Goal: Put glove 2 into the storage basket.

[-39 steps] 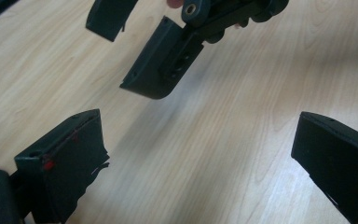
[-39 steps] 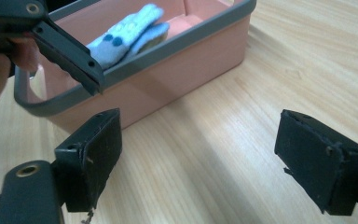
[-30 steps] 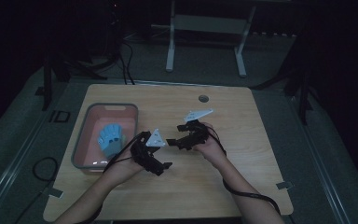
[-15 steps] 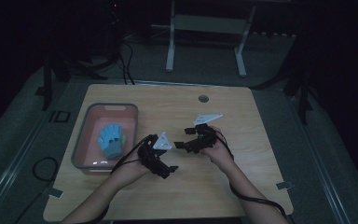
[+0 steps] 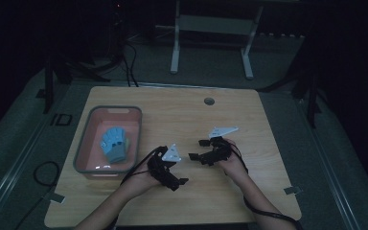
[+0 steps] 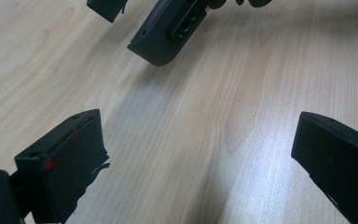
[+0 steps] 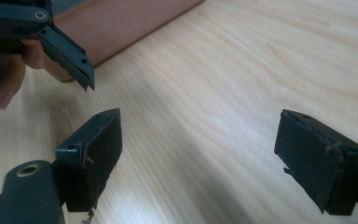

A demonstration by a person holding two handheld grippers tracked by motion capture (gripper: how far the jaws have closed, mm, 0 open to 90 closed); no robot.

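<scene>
High view: your left gripper (image 5: 181, 178) sits over bare wood near the table's (image 5: 182, 115) middle, toward the near edge; your right gripper (image 5: 196, 149) is just right of it and slightly farther, jaws pointing left; the two are near each other but apart, neither holding anything; the grey-rimmed bin (image 5: 82, 143) stands at the left of the table, left of your left hand (image 5: 146, 175); the blue glove (image 5: 115, 144) lies inside it on the pink floor, well apart from both grippers; a small round grommet (image 5: 209, 101) is at the far edge.

Left gripper view: your left gripper (image 6: 200, 154) has its jaws spread wide, bare tabletop between them, nothing gripped; the tips of your right gripper (image 6: 165, 32) hang farther off, above the wood.

Right gripper view: your right gripper (image 7: 200, 154) is also wide open and empty over the wood; your left gripper (image 7: 65, 51) shows at upper left with your fingers (image 7: 4, 88) behind it; the bin's wall (image 7: 121, 23) lies beyond.
</scene>
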